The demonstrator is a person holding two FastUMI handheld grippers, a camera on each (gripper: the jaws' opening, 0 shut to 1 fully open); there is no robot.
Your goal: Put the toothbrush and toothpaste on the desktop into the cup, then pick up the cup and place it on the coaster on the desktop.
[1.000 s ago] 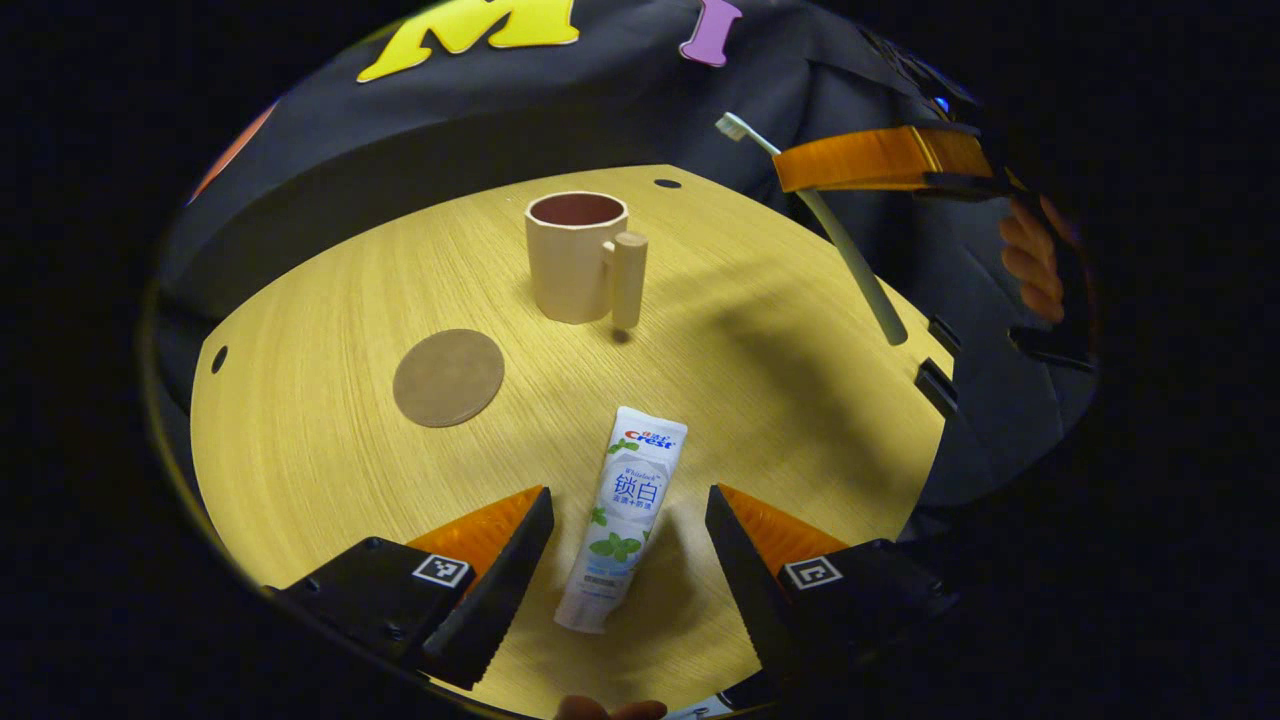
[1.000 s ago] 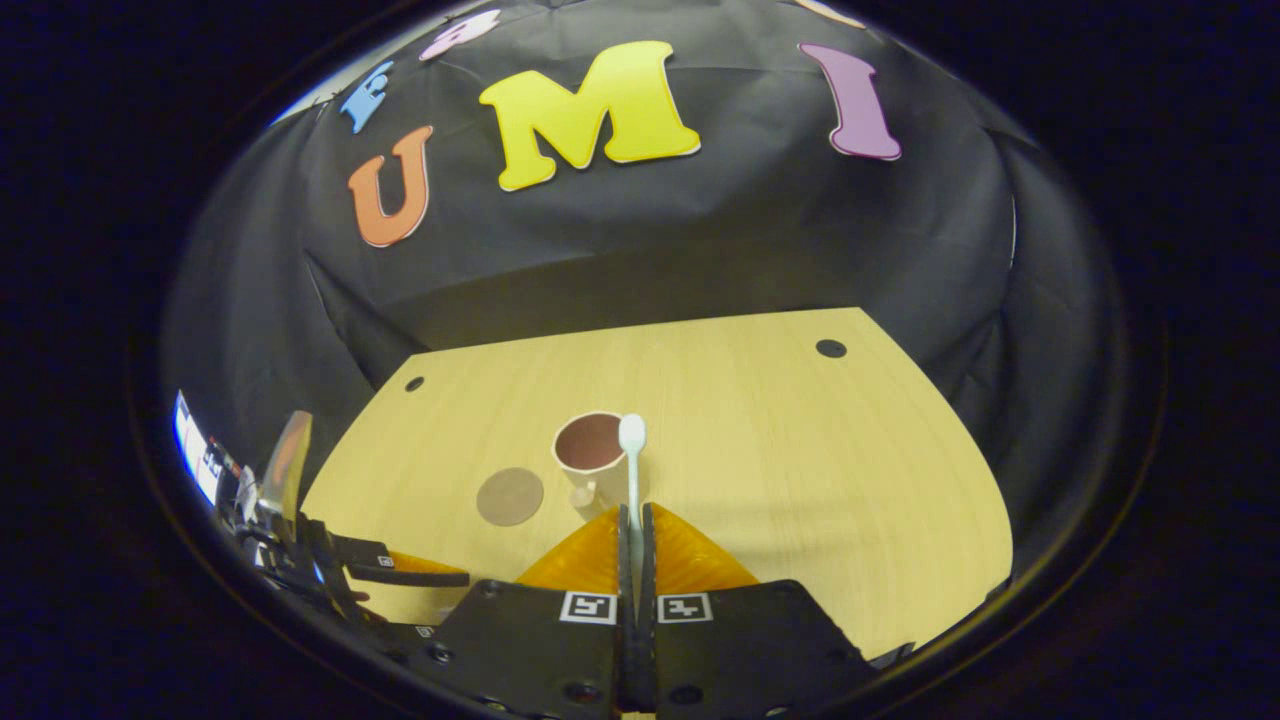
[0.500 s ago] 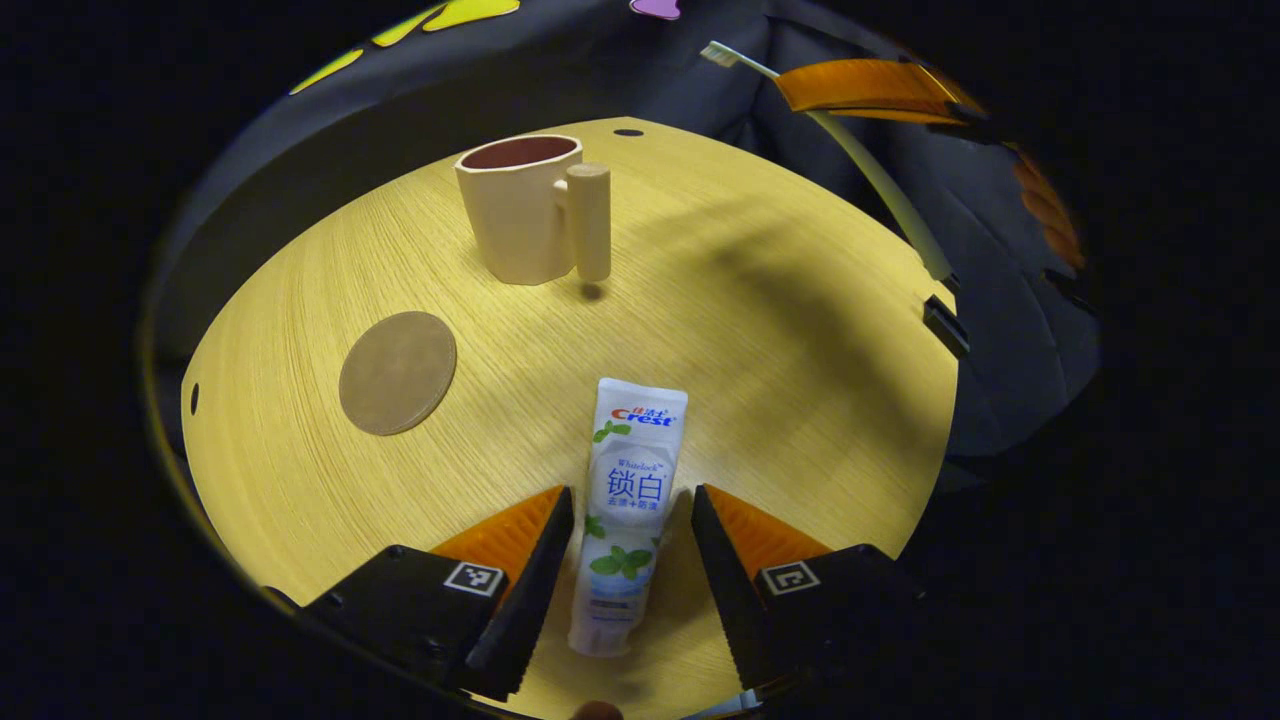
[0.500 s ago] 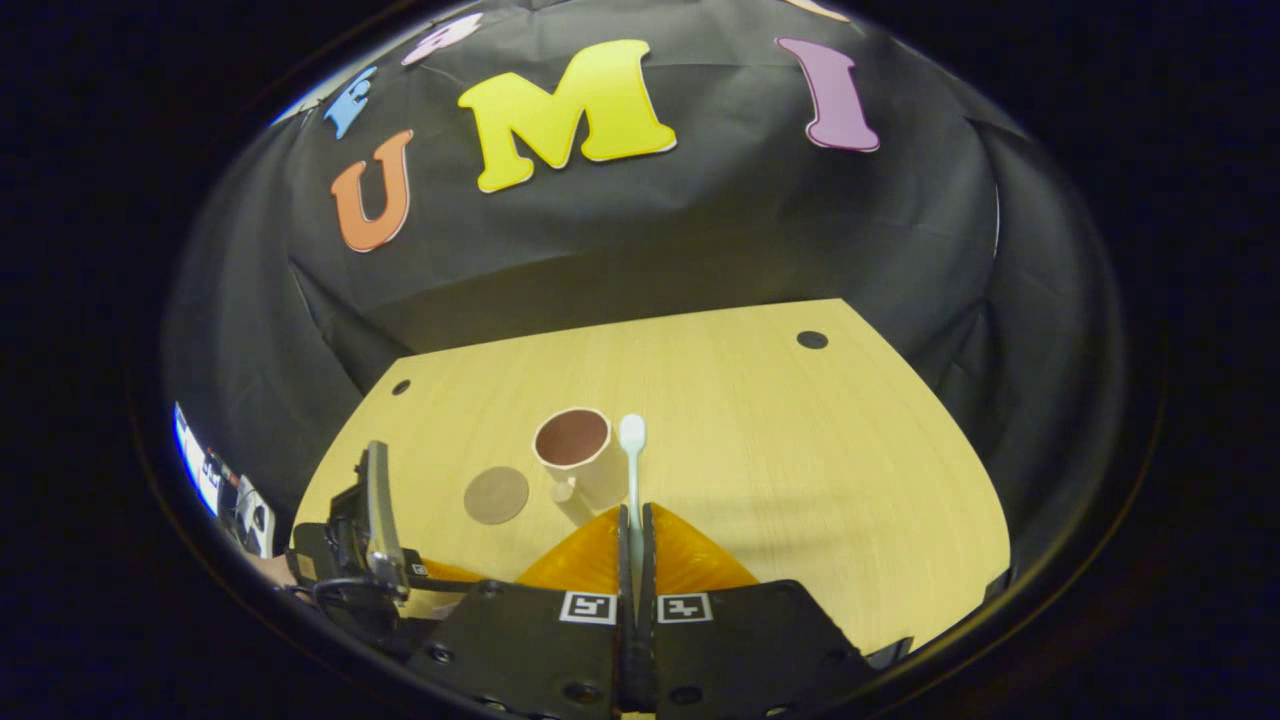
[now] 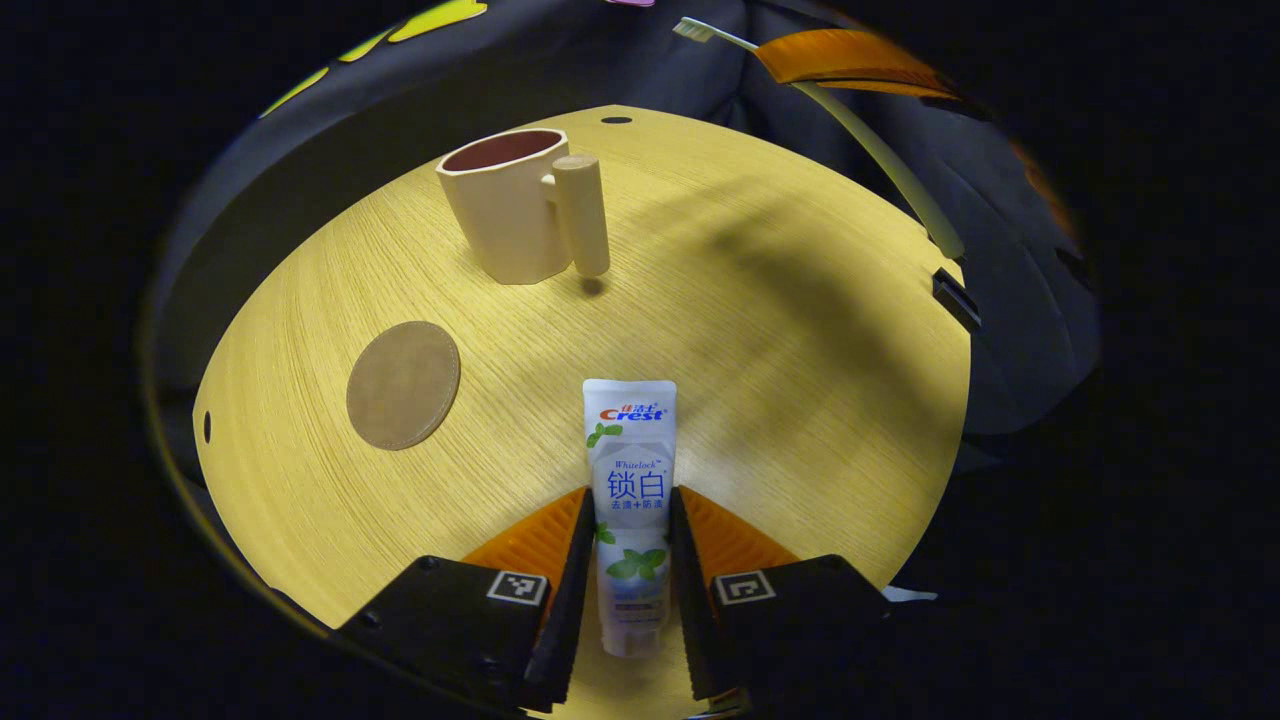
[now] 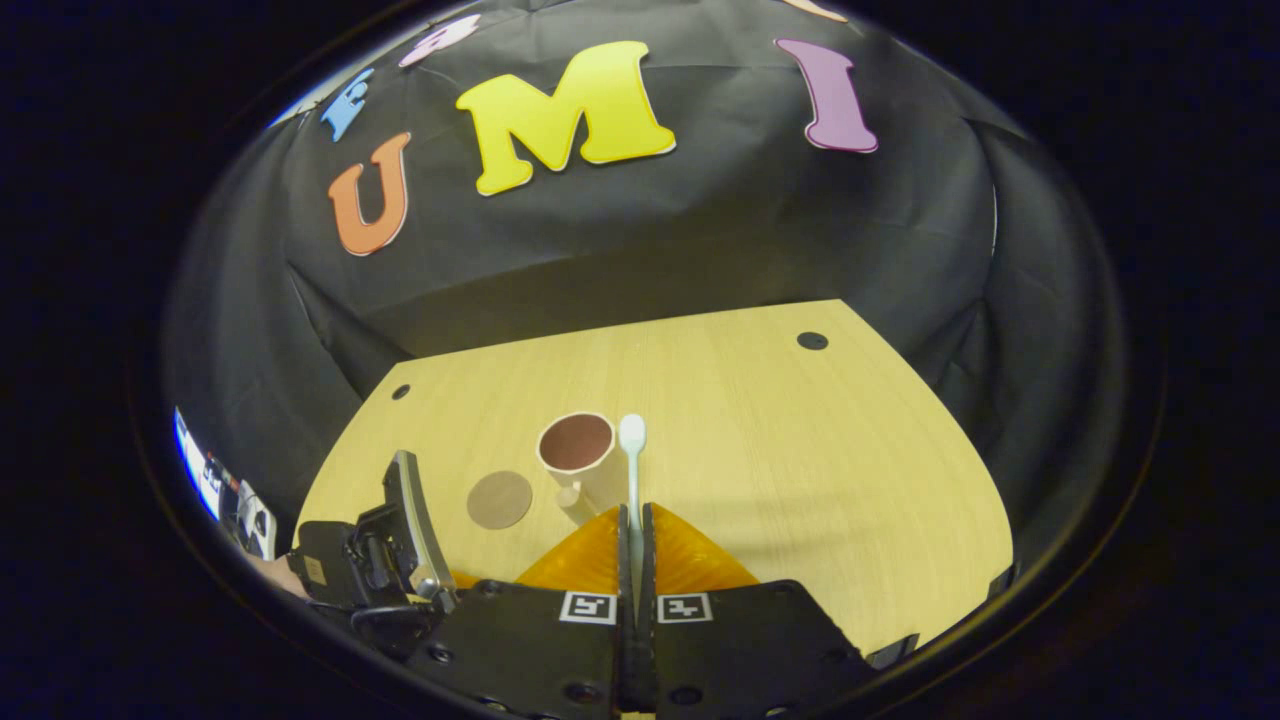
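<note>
- Toothpaste [image 5: 630, 480]: white tube, flat on the worktop [image 5: 800, 380].
- Toothbrush [image 6: 632, 470]: pale, held aloft beside the cup [image 5: 510, 205].
- Cup: beige, upright, empty.
- Coaster [image 5: 403, 384]: round, brown, bare.

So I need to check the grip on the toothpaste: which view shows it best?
The left gripper view: the toothpaste lies on the table between the left gripper fingers, which close against its sides. The right gripper view gives the left gripper from behind, the tube hidden.
</note>
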